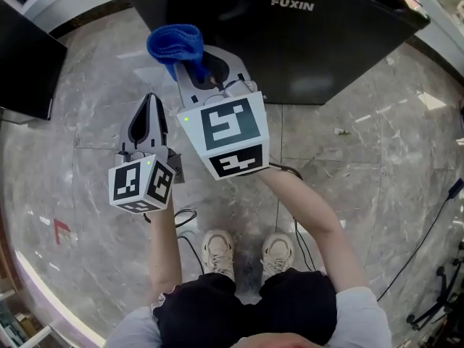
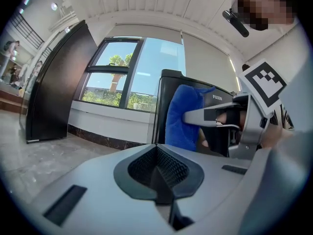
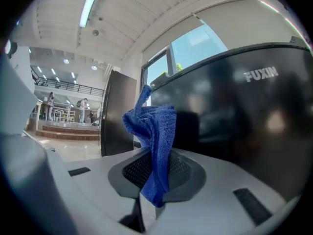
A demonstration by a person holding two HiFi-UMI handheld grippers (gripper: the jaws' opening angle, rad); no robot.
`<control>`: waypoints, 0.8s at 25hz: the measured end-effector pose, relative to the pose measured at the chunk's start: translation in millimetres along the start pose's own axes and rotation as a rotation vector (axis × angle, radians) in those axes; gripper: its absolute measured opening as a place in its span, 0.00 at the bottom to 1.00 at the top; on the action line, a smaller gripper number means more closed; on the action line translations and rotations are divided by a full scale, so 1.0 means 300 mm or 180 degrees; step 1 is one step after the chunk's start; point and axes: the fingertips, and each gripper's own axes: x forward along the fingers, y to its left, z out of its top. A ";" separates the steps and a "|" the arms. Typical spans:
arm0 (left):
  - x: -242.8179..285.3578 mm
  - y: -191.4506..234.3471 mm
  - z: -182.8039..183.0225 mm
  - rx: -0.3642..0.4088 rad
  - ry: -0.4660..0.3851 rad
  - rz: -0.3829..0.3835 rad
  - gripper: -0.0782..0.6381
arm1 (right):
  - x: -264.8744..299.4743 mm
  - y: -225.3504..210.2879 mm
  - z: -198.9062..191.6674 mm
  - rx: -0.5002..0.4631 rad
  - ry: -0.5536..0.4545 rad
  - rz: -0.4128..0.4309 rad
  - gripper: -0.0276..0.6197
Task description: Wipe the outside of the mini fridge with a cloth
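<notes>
The black mini fridge with white FUXIN lettering stands in front of me on the marble floor; it fills the right of the right gripper view as the fridge. My right gripper is shut on a blue cloth, held close to the fridge's left front. The cloth hangs bunched from the shut jaws. My left gripper is shut with nothing in it, lower and to the left of the right one. In the left gripper view the cloth shows ahead, in front of the fridge.
A tall dark cabinet stands at the left, also the cabinet beside a window. Cables and a stand foot lie at the right. My shoes are on the marble floor.
</notes>
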 end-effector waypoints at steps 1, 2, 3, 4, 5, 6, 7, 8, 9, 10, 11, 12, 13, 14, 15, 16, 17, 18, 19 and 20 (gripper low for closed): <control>-0.001 0.007 -0.002 -0.0007 0.0002 0.0014 0.12 | 0.018 0.012 -0.008 -0.0046 0.0016 -0.0011 0.15; -0.003 0.015 -0.004 -0.0013 0.0005 0.0030 0.12 | 0.036 0.025 -0.015 -0.0099 0.0031 -0.0024 0.15; -0.003 0.023 -0.006 -0.0015 0.0008 0.0045 0.12 | 0.053 0.037 -0.019 -0.0166 0.0041 -0.0040 0.15; -0.004 0.030 -0.008 -0.0016 0.0012 0.0059 0.12 | 0.069 0.047 -0.022 -0.0247 0.0042 -0.0063 0.15; -0.003 0.034 -0.010 -0.0017 0.0016 0.0069 0.12 | 0.083 0.054 -0.023 -0.0329 0.0038 -0.0088 0.15; -0.003 0.035 -0.013 -0.0018 0.0020 0.0073 0.12 | 0.094 0.058 -0.025 -0.0400 0.0034 -0.0109 0.15; -0.001 0.034 -0.016 -0.0018 0.0025 0.0072 0.12 | 0.103 0.059 -0.028 -0.0452 0.0032 -0.0122 0.15; 0.000 0.032 -0.018 -0.0017 0.0031 0.0065 0.12 | 0.110 0.059 -0.033 -0.0491 0.0032 -0.0129 0.15; 0.001 0.030 -0.020 -0.0014 0.0035 0.0058 0.12 | 0.115 0.059 -0.037 -0.0529 0.0033 -0.0139 0.15; 0.002 0.029 -0.021 -0.0011 0.0036 0.0054 0.12 | 0.118 0.059 -0.041 -0.0566 0.0031 -0.0153 0.15; 0.003 0.030 -0.020 -0.0009 0.0035 0.0054 0.12 | 0.120 0.059 -0.043 -0.0595 0.0025 -0.0169 0.15; 0.003 0.031 -0.018 -0.0009 0.0033 0.0057 0.12 | 0.121 0.058 -0.045 -0.0606 0.0018 -0.0182 0.15; 0.003 0.032 -0.017 -0.0010 0.0031 0.0060 0.12 | 0.120 0.056 -0.046 -0.0601 0.0013 -0.0192 0.15; 0.003 0.033 -0.017 -0.0010 0.0029 0.0063 0.12 | 0.119 0.053 -0.048 -0.0592 0.0009 -0.0201 0.15; 0.002 0.033 -0.017 -0.0009 0.0027 0.0065 0.12 | 0.116 0.049 -0.049 -0.0589 0.0007 -0.0213 0.15; 0.001 0.032 -0.017 -0.0008 0.0025 0.0066 0.12 | 0.112 0.044 -0.049 -0.0591 0.0006 -0.0230 0.15; 0.001 0.032 -0.018 -0.0007 0.0025 0.0066 0.12 | 0.106 0.037 -0.049 -0.0590 0.0006 -0.0250 0.15; 0.000 0.031 -0.018 -0.0006 0.0025 0.0067 0.12 | 0.099 0.029 -0.049 -0.0582 0.0005 -0.0272 0.15; -0.001 0.030 -0.017 -0.0006 0.0025 0.0067 0.12 | 0.090 0.020 -0.049 -0.0565 0.0006 -0.0295 0.15; -0.002 0.029 -0.017 -0.0006 0.0027 0.0064 0.12 | 0.080 0.010 -0.050 -0.0543 0.0009 -0.0321 0.15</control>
